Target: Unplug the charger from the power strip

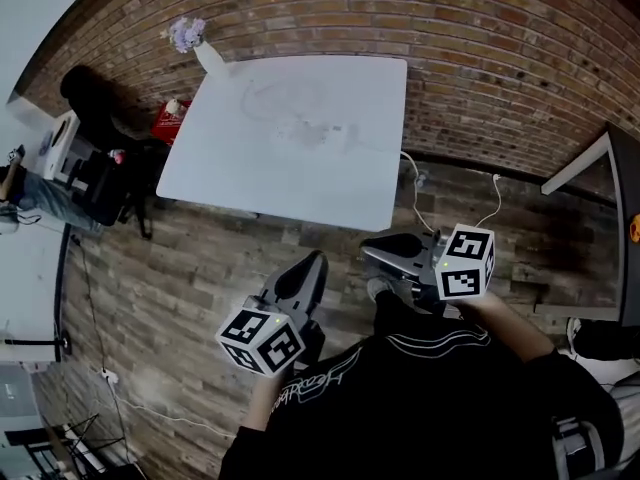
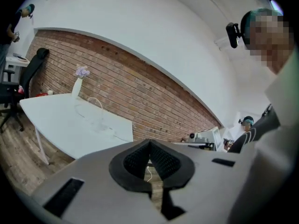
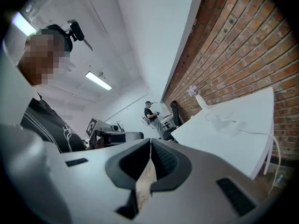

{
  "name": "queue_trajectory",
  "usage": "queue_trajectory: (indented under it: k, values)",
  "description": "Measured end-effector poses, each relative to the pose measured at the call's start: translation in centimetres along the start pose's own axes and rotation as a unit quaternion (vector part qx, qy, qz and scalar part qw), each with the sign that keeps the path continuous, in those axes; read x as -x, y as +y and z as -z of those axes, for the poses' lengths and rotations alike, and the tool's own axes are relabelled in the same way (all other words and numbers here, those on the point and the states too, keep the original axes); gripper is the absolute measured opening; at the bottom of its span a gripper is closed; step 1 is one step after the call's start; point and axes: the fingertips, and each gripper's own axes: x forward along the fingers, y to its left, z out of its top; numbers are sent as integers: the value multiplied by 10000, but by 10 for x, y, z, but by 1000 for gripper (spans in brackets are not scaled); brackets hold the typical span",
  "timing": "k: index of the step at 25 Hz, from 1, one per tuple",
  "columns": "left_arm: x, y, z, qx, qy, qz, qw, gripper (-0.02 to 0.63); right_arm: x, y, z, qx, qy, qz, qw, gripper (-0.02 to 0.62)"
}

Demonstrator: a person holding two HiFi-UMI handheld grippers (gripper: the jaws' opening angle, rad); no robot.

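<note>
Looking down from the head view, I see the big brick wall (image 1: 480, 58) up top and the wood floor (image 1: 180, 278) under my feet. The next biggest thing is the white surface (image 1: 300, 183), which stands against that wall, well apart from both of my tools. The left gripper (image 1: 312, 263) and the right gripper (image 1: 375, 248) are low in the picture, out over the floor, and both point toward the surface. In the left gripper view the fingers (image 2: 140, 157) are clenched tight with nothing between them. In the right gripper view the fingers (image 3: 161, 157) are pressed together the same way, and they are empty too. A vase with purple flowers (image 1: 207, 56) sits on the far left corner of the surface. Near the middle of the surface there is a pale lump that I take to be the power strip (image 1: 335, 136) with the charger in it. It is so washed out that I cannot tell the plug from the strip. A thin white cable (image 1: 408, 163) runs off the right edge of the surface and drops to the floor. I think the job has not really begun. Nothing has been touched, and the charger looks to be plugged in. I would need to get close, hold the strip down with one tool, and pull the charger out with the other.
</note>
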Motion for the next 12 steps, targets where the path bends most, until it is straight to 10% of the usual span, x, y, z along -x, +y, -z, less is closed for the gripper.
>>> queue_trajectory:
  k: [12]
  values:
    - [-125, 56, -93, -321, -30, -38, 9995, 5, -1, -138, -95, 97, -126, 241, 9996, -2]
